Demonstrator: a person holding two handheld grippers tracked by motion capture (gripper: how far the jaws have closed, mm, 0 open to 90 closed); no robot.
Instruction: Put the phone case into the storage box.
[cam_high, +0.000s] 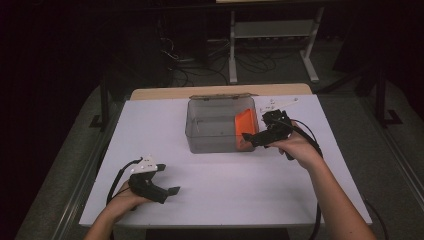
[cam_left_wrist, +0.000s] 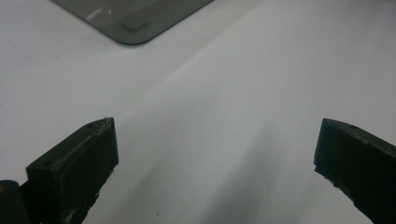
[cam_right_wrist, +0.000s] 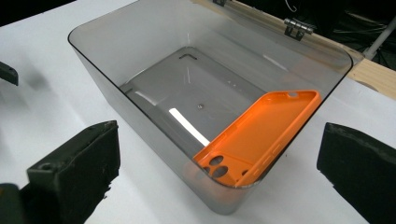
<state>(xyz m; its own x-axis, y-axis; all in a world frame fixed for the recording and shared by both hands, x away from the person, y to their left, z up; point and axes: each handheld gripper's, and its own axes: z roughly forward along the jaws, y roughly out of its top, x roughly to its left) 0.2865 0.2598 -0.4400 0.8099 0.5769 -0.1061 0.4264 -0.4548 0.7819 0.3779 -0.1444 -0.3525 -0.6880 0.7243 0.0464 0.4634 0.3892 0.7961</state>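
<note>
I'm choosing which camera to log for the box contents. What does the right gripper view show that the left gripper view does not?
The right gripper view shows the orange phone case leaning against a wall inside the clear grey box, the box's open interior and a metal hinge at its far rim. The left gripper view has just one rounded corner of the box and bare white table. In both, the tool's two black jaws stand wide apart with nothing between them, over the same white table.

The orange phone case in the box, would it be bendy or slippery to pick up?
The orange phone case looks like a thin open shell, so it is probably light and a bit bendy. It leans tilted against the clear box wall, so a nudge may slide it flat. Its smooth surface could slip.
</note>
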